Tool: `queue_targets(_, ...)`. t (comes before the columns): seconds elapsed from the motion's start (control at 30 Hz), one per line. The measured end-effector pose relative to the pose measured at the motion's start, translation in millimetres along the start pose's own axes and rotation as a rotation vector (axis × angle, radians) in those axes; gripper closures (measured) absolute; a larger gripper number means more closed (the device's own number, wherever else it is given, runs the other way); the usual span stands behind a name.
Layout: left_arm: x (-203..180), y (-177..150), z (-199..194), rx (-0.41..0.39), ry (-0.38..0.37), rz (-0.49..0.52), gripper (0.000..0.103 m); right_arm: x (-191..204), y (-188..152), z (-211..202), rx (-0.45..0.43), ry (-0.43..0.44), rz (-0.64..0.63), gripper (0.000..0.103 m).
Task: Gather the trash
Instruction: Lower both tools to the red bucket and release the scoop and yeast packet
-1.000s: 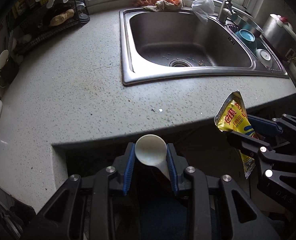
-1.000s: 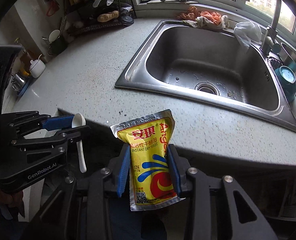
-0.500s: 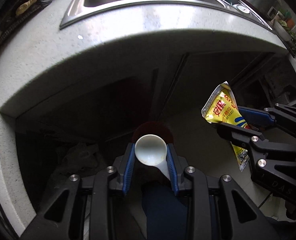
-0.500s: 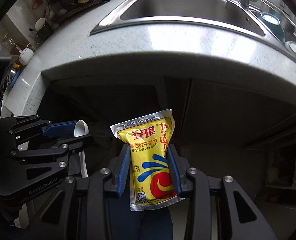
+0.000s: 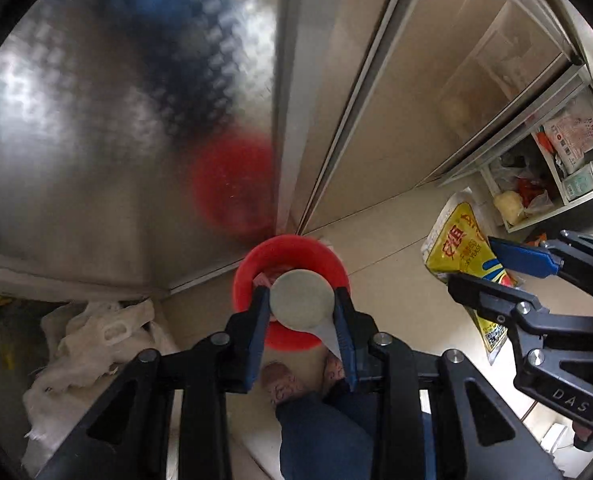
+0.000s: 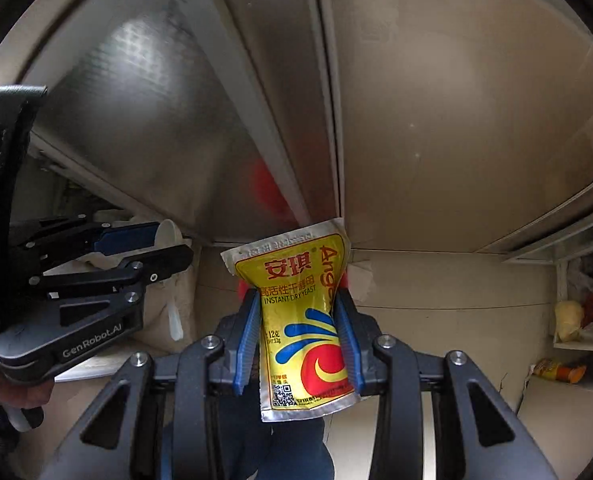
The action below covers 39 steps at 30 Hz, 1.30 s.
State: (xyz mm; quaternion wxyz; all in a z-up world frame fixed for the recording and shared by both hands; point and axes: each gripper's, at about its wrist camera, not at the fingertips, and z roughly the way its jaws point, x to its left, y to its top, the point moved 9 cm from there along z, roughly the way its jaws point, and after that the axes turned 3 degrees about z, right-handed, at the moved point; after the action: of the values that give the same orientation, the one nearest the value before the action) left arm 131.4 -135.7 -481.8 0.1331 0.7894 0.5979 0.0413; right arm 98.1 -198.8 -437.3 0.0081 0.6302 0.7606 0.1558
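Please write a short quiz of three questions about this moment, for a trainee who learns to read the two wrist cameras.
1. What does the left gripper hold between its fingers?
2. True or false: the yellow yeast packet lies on the floor.
3. Which thing stands on the floor right below the spoon? A) a blue bowl B) the red bin C) a kettle

Key
1. A white plastic spoon, gripped at its round bowl.
2. False: the right gripper is pinching it by both edges, in the air.
3. B. The bin stands against the metal cabinet door.
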Motion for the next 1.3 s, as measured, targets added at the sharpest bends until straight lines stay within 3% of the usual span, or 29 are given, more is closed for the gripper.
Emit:
queue_targets(0.07,2.1,2.0,9.9,-0.005,-0.004,0.002,0.054,1.4,-1.0,7.9,0.0,-0.002,0.011,0.068)
queue_targets(0.1,0.2,4.7,15.5,-0.002,-0.005,0.001,0.04,0.9,-1.9,10.6,0.001,-0.003,0.016,0.068)
queue_targets(0.2,-6.7,5.3,20.2,0.008,0.003,0.012,0.032,4.1,-3.5,12.9,0.014,0.002,0.037,0.068)
queue_targets(0.3,-13.3,4.6,9.5,0.002,0.043,0.03,0.018,1.4,-0.6,7.0,0.019,0.005,0.025,0.068)
queue_targets(0.6,16.6,-7.8,-10.7,0.009,0.085,-0.035,0.01,16.6,7.4,-2.4,0.041,0.045,-0.053,0.067)
queue_targets(1.1,63.7,-40.5,-1.1,0.015,0.157,-0.146,0.01,49.4,-0.1,41.6,0.105,0.069,-0.202,0.061)
queue_targets(1.2,67.5,-44.7,-10.0,0.008,0.169,-0.158,0.01,51.1,0.1,39.0,0.099,0.04,-0.233,0.048)
queue_targets(1.27,69.8,-46.8,-18.7,0.007,0.168,-0.179,0.01,52.7,1.7,30.8,0.083,0.035,-0.243,0.029)
queue_targets(1.3,71.1,-48.3,-22.4,0.01,0.163,-0.189,0.01,53.9,2.7,25.1,0.078,0.045,-0.244,0.027)
